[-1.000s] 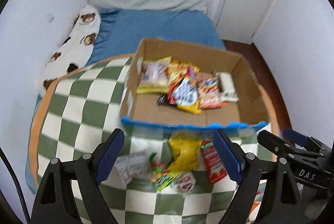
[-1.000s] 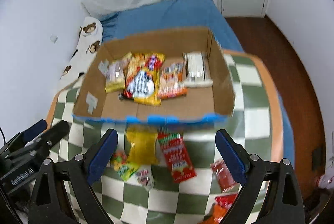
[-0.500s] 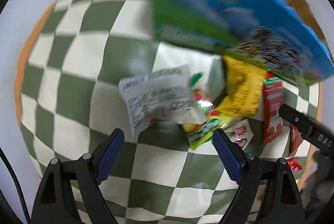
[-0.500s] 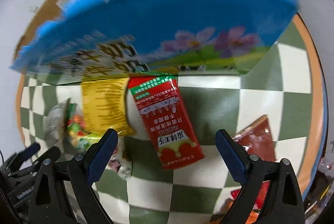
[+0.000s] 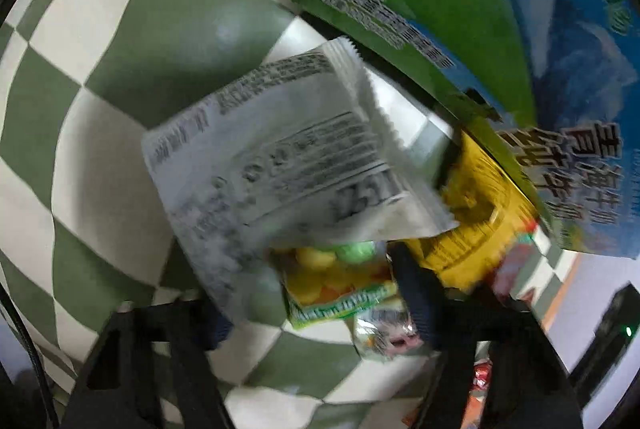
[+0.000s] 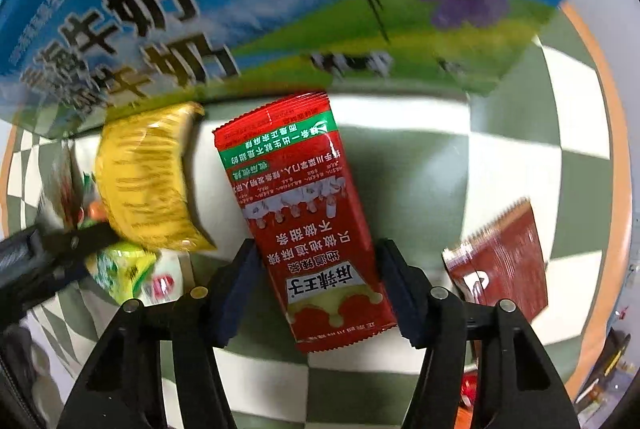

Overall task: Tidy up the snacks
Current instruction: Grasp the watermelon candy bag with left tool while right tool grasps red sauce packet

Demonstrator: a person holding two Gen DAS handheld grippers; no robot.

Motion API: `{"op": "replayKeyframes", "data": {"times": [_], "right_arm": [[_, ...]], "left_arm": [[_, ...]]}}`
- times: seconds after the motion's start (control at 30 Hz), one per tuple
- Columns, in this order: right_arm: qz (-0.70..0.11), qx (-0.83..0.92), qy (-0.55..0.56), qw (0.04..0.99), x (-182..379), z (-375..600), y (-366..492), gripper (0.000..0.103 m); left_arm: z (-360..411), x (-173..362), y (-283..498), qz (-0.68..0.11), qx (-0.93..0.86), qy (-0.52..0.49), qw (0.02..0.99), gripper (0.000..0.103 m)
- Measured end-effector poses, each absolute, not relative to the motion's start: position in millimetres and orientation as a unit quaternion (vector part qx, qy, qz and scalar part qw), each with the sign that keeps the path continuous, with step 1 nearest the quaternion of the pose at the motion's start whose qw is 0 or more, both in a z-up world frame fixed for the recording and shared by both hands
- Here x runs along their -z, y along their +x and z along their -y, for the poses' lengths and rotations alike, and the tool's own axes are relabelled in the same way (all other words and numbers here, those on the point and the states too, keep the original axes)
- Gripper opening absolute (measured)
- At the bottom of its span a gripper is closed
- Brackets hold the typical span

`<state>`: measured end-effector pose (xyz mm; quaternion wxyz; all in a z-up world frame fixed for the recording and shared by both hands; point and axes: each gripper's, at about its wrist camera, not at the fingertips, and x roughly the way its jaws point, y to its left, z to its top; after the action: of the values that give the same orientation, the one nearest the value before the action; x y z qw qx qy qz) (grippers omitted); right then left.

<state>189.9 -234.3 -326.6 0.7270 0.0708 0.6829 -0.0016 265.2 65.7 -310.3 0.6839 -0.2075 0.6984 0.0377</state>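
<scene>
In the left wrist view my left gripper (image 5: 320,293) is open, low over the table, with its jaws on either side of a silver-white packet (image 5: 280,165) and a green-yellow candy bag (image 5: 340,285) under it. A yellow packet (image 5: 476,217) lies to the right. In the right wrist view my right gripper (image 6: 316,277) is open, its jaws on either side of a red packet (image 6: 308,221). The yellow packet (image 6: 148,181) lies to its left, a dark red packet (image 6: 504,265) to its right. The left gripper (image 6: 48,261) shows at the left edge.
The printed blue and green side of the cardboard box (image 6: 280,1) stands just behind the snacks, also in the left wrist view (image 5: 500,29). The green and white checked tablecloth (image 6: 520,157) covers the table, with an orange edge at the right.
Both grippers have dropped down towards the table and closed in on the snacks. The box's inside has gone out of view. The jaws now stand narrower than before.
</scene>
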Motion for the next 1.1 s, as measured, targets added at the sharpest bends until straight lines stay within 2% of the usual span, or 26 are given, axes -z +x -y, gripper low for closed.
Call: {"op": "replayKeyframes", "data": {"times": [0.2, 0.37, 0.57, 0.87, 0.9, 0.97, 1.1], "right_arm": [[-0.718, -0.002, 0.121, 0.685, 339.4, 248.2, 157.9, 0.061], [-0.748, -0.016, 0.167, 0.642, 353.3, 250.7, 128.9, 0.061], [-0.749, -0.021, 0.163, 0.642, 355.9, 248.5, 119.7, 0.068], [-0.733, -0.003, 0.079, 0.676, 355.8, 212.2, 125.2, 0.07], [-0.732, -0.002, 0.078, 0.677, 358.0, 208.6, 129.4, 0.069], [-0.729, -0.005, 0.082, 0.68, 357.4, 205.3, 128.9, 0.058], [-0.724, -0.007, 0.098, 0.682, 350.6, 205.7, 126.3, 0.053]], "left_arm": [[-50.3, 300.9, 250.9, -0.694, -0.005, -0.104, 0.712, 0.048], [-39.9, 308.2, 209.5, -0.715, 0.032, -0.014, 0.698, 0.047], [-49.5, 323.9, 204.1, -0.733, 0.034, -0.055, 0.678, 0.051], [-52.3, 326.8, 207.1, -0.712, 0.016, -0.087, 0.697, 0.053], [-52.2, 325.8, 201.1, -0.709, 0.015, -0.088, 0.7, 0.05], [-52.1, 322.4, 194.2, -0.704, 0.014, -0.09, 0.704, 0.049], [-60.2, 307.5, 178.3, -0.705, 0.014, -0.08, 0.704, 0.049]]}}
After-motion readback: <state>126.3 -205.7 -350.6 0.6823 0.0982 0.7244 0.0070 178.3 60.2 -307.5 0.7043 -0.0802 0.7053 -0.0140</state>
